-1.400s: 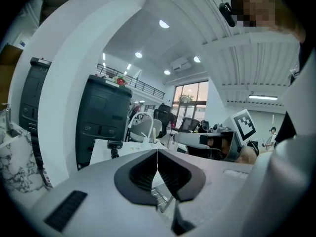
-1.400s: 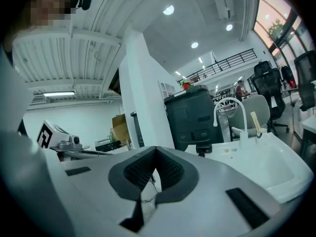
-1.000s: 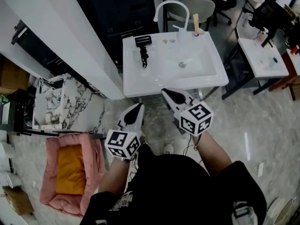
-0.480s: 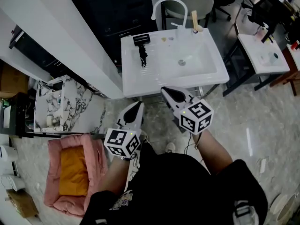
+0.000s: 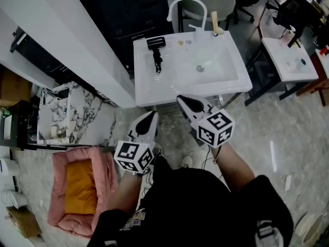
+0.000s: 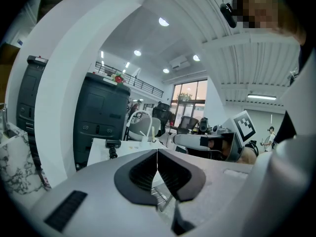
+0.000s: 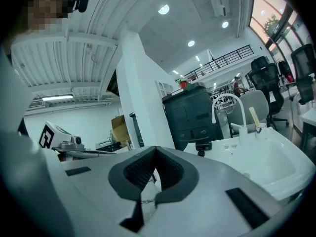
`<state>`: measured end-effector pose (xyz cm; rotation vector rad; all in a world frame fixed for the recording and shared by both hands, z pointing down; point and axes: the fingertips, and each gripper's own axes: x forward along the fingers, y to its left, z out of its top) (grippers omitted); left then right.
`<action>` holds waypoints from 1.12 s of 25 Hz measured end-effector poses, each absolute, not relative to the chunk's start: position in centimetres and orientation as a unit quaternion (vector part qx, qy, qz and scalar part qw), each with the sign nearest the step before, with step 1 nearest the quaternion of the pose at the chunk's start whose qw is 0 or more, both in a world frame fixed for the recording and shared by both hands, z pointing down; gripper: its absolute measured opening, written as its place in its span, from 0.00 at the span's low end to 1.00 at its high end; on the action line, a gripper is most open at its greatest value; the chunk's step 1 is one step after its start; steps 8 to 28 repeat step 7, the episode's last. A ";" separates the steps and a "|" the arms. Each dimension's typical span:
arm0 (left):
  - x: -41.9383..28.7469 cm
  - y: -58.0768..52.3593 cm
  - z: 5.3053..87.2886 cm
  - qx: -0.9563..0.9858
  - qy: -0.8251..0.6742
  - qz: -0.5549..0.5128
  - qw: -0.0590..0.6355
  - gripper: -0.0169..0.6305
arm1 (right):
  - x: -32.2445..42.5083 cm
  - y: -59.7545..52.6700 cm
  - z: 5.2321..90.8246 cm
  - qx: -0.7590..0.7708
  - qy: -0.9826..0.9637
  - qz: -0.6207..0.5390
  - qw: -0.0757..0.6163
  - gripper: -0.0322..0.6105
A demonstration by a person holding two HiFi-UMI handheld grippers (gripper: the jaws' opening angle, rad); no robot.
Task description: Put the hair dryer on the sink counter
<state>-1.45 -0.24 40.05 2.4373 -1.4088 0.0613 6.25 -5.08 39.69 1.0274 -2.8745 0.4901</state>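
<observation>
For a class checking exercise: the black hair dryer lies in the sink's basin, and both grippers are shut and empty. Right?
No: the head view shows the hair dryer on the sink counter left of the basin, not in it. The left gripper and right gripper are shut and empty.

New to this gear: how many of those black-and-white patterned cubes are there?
2. One cube on the left gripper, the other cube on the right gripper, both just short of the sink counter. None appears hidden.
</observation>
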 end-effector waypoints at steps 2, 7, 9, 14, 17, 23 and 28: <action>-1.4 -0.1 40.2 0.854 -0.494 0.021 0.163 0.03 | 6.3 -5.0 39.8 0.331 -0.930 0.159 0.024 0.05; -1.4 0.1 40.2 0.854 -0.495 0.019 0.162 0.03 | 6.1 -4.8 39.9 0.329 -0.931 0.159 0.022 0.05; -1.4 0.1 40.2 0.854 -0.495 0.019 0.162 0.03 | 6.1 -4.8 39.9 0.329 -0.931 0.159 0.022 0.05; -1.4 0.1 40.2 0.854 -0.495 0.019 0.162 0.03 | 6.1 -4.8 39.9 0.329 -0.931 0.159 0.022 0.05; -1.4 0.1 40.2 0.854 -0.495 0.019 0.162 0.03 | 6.1 -4.8 39.9 0.329 -0.931 0.159 0.022 0.05; -1.4 0.1 40.2 0.854 -0.495 0.019 0.162 0.03 | 6.1 -4.8 39.9 0.329 -0.931 0.159 0.022 0.05; -1.4 0.1 40.2 0.854 -0.495 0.019 0.162 0.03 | 6.1 -4.8 39.9 0.329 -0.931 0.159 0.022 0.05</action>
